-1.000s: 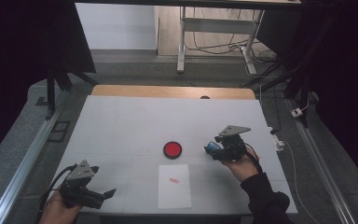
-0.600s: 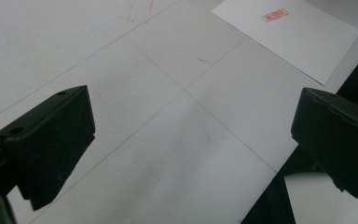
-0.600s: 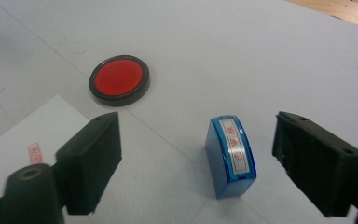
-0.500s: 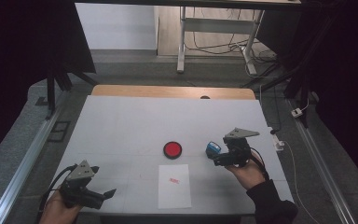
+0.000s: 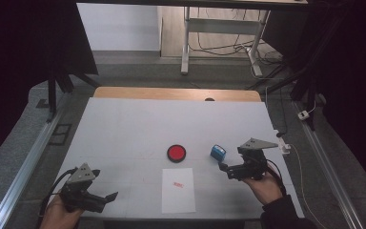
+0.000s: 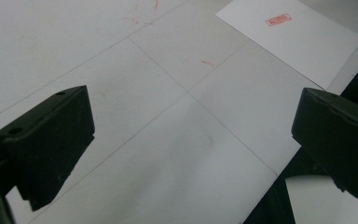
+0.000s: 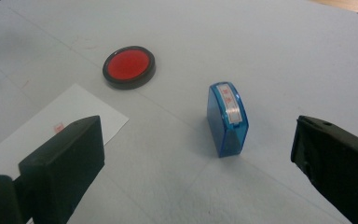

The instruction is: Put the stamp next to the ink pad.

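A small blue self-inking stamp (image 5: 218,152) (image 7: 227,119) stands on the white table, right of a round red ink pad (image 5: 176,153) (image 7: 129,66). In front of the pad lies a white sheet (image 5: 178,190) (image 6: 291,35) bearing a red stamp mark. My right gripper (image 5: 225,169) (image 7: 200,154) is open just short of the stamp. Its jaws have just been opening, and the stamp stands free ahead of them. My left gripper (image 5: 106,198) (image 6: 191,126) rests open at the table's near left corner with nothing between its jaws.
A wooden strip (image 5: 176,93) runs along the table's far edge. Metal rails (image 5: 26,164) flank the table on both sides. A white plug on a cable (image 5: 304,115) lies on the floor to the right. The near table edge (image 6: 303,163) is close to my left gripper.
My right gripper opened, let go of the blue stamp and drew back to the right and toward the person. The stamp stays standing on the table. The left gripper kept still.
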{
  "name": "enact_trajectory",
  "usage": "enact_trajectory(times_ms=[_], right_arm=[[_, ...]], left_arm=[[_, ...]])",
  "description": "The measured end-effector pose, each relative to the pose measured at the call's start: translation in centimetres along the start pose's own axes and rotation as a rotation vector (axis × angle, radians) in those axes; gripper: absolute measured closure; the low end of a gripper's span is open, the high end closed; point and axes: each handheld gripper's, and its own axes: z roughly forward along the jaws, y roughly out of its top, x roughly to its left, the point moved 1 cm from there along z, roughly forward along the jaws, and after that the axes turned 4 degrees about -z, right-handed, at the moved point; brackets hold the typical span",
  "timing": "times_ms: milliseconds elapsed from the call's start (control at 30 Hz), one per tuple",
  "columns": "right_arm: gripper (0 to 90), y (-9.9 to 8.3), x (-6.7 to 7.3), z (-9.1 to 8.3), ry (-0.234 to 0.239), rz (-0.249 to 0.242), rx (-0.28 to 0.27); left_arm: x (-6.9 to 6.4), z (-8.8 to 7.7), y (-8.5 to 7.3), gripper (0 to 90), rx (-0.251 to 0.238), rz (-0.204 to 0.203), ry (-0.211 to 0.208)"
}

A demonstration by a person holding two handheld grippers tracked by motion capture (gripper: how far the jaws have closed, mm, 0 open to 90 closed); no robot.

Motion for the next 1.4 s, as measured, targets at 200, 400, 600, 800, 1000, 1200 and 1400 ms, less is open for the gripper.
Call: enact_trajectory(times_ms=[200,400,600,800,1000,1200,1400], right_arm=[[0.2,-0.7,0.5,-1.3,-0.007,0.006,-0.016],[0.0,-1.6,0.8,-2.6,-0.043,0.007,-0.022],[0.0,-2.5,0.8,-3.8,-0.070,0.030,-0.024],[0.0,-3.7,1.2,-4.8,-0.100,0.029,-0.001],[0.0,-4.7,1.5,-5.8,-0.117,0.041,0.004],[0.0,-5.5,1.4,-6.4,-0.122,0.081,0.028],[0.0,-5.8,1.2,-6.4,-0.123,0.107,0.053]], left_arm=[[0.0,0.0,0.0,0.0,-0.002,-0.006,0.001],[0.1,0.0,0.0,0.0,0.002,-0.007,0.001],[0.1,0.0,0.0,0.0,-0.001,-0.015,0.002],[0.2,-0.1,0.0,0.0,-0.006,-0.018,0.003],[0.2,-0.1,-0.1,0.0,-0.013,-0.023,0.003],[0.2,-0.2,-0.2,0.0,-0.017,-0.025,0.004],[0.2,-0.2,-0.2,0.0,-0.021,-0.024,-0.004]])
